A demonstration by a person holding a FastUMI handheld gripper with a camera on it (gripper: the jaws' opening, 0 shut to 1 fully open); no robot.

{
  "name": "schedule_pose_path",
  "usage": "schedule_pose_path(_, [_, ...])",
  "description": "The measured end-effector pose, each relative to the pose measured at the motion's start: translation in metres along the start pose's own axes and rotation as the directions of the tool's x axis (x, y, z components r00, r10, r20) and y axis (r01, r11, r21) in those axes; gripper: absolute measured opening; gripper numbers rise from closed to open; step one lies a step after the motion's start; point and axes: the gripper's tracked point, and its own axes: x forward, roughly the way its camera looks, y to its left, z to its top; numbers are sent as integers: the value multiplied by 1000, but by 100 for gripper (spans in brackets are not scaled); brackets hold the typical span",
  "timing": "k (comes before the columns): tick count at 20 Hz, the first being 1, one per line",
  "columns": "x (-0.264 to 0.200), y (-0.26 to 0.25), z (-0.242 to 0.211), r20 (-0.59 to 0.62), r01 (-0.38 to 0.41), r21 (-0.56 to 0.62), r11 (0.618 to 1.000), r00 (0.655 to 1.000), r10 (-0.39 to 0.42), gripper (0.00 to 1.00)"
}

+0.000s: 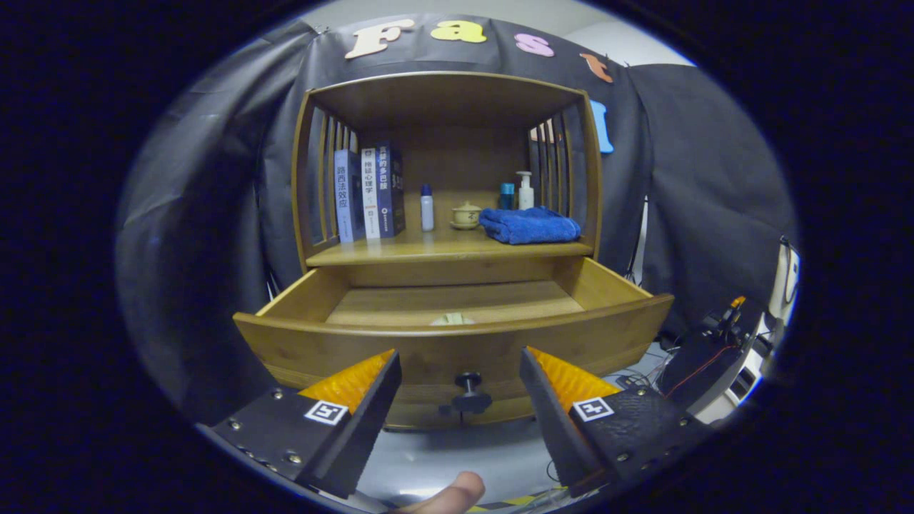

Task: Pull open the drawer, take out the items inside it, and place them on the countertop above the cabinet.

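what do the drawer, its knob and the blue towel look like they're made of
Drawer: likely wood with a smooth honey varnish; grain shows. Knob: dark and smooth, metal or plastic, unclear. Towel: soft fluffy cloth, folded. Gripper open, fingers either side of the knob.

Drawer (457, 335) pulled out w/ open top; room to reach in from above, its front wall stands in the way of a straight-in approach. Knob (468, 392) sits between the spread gripper (460, 364) fingers, untouched. Worktop (443, 250) above drawer: books (368, 193) left, towel (530, 225) right, bottles & cup at back; bare strip along front edge.
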Motion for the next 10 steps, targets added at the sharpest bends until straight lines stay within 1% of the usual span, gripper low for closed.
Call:
schedule_pose_path(2, [-1,5,19,33,-3,14,1000,999,3,99])
schedule_pose_path(5, [8,9,38,31,7,-4,1000,1000,-6,99])
schedule_pose_path(8, [25,10,52,-6,40,-54,998,999,-40,99])
schedule_pose_path(10, [44,19,58,-49,35,-78,996,998,-39,99])
